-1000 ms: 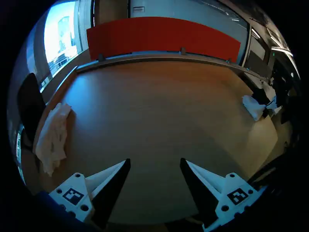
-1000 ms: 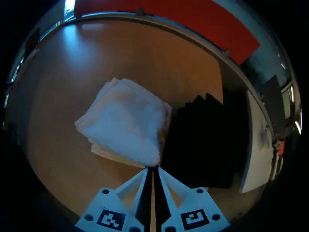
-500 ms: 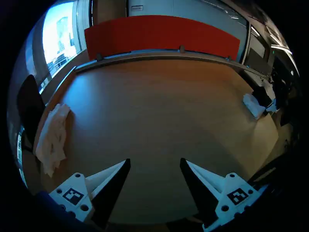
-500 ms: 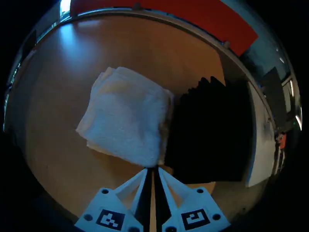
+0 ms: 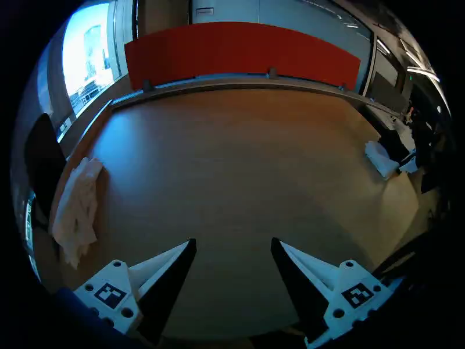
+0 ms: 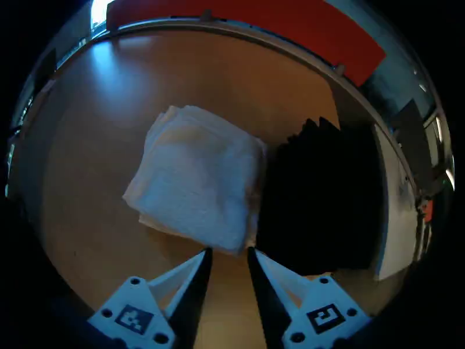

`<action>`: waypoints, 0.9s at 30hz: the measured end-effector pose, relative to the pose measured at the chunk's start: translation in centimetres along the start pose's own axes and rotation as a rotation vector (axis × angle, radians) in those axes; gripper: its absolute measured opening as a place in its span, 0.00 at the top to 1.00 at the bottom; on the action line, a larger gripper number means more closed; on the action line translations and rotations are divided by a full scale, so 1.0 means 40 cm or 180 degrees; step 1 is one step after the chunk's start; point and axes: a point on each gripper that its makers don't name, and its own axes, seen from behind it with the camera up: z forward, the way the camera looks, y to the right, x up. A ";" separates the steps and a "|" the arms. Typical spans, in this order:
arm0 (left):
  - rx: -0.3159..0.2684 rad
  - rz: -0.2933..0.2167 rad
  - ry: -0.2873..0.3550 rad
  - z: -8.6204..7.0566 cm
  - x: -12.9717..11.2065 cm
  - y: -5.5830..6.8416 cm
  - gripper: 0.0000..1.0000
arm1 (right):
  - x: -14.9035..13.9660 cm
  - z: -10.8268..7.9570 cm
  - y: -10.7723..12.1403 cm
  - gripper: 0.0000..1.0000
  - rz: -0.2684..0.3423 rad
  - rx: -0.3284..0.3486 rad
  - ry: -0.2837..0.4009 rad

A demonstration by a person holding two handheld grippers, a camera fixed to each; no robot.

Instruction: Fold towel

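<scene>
The folded towel point(image 6: 197, 186) lies flat on the wooden surface point(image 6: 104, 116), a thick, roughly square white stack with layered edges showing, turned at a slant, while a crumpled towel point(image 5: 75, 206), also white, lies heaped loosely at the surface's left edge.

The towel point(image 6: 197, 186) lies on the table point(image 6: 87, 174) with another object point(image 6: 325, 198) just beside it on the right, and in the left gripper view a cloth point(image 5: 75, 209) lies along the table's left edge
</scene>
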 end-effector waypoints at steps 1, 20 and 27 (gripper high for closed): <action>-0.0002 0.0000 0.0001 0.001 0.001 0.000 0.05 | 0.001 -0.002 -0.004 0.36 -0.0008 0.0007 0.0015; -0.0032 -0.0009 0.0007 0.005 0.003 0.004 0.05 | 0.123 -0.021 -0.109 0.08 0.0319 0.0275 0.0455; -0.0019 -0.0030 0.0011 0.000 0.000 -0.003 0.05 | 0.162 -0.005 -0.130 0.08 0.0400 0.0267 0.0538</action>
